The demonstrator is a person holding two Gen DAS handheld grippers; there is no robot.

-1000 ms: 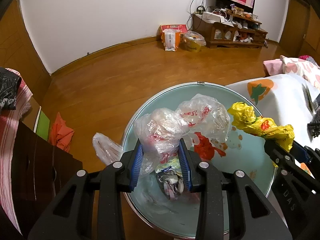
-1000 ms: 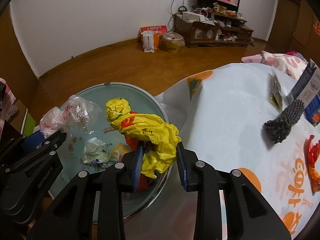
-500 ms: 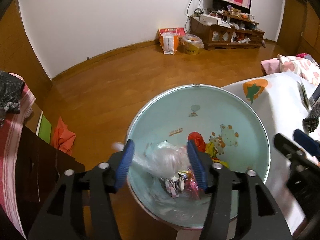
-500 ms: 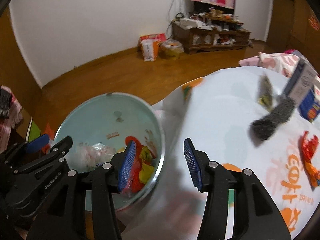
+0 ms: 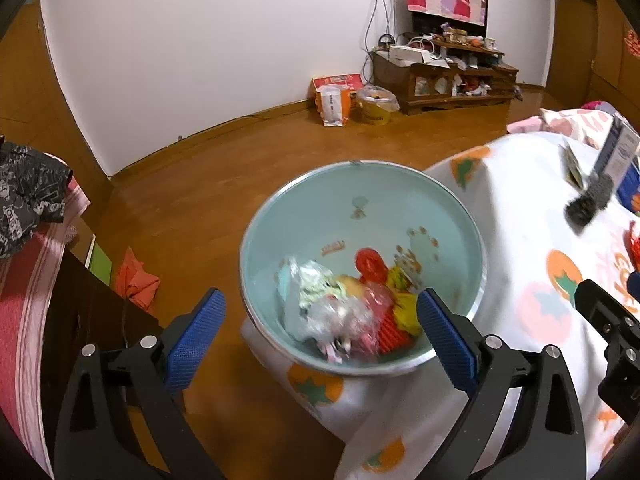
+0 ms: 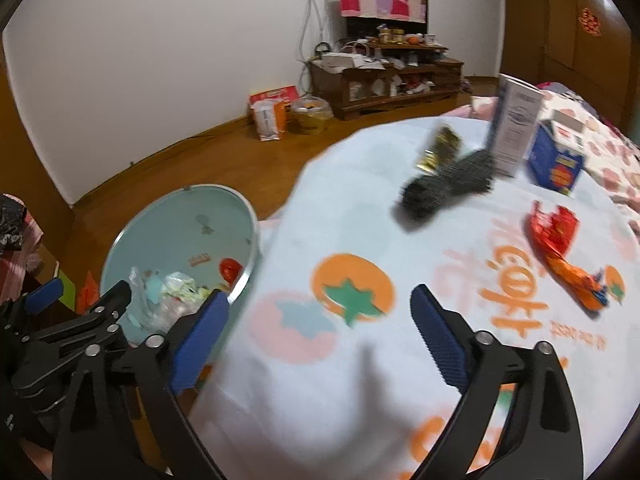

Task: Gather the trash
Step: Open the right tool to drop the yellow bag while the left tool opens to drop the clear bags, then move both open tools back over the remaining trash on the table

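Trash (image 5: 340, 312) in basin (image 5: 360, 184), beneath left gripper (image 5: 320, 332).

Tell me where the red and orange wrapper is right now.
The red and orange wrapper lies on the fruit-print tablecloth at the right of the right wrist view, in front of the blue carton and right of the dark scrubber.

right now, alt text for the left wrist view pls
The open left tool hangs empty over a pale blue basin holding crumpled plastic bags and wrappers. The basin sits at the edge of a fruit-print tablecloth, with wooden floor beyond.
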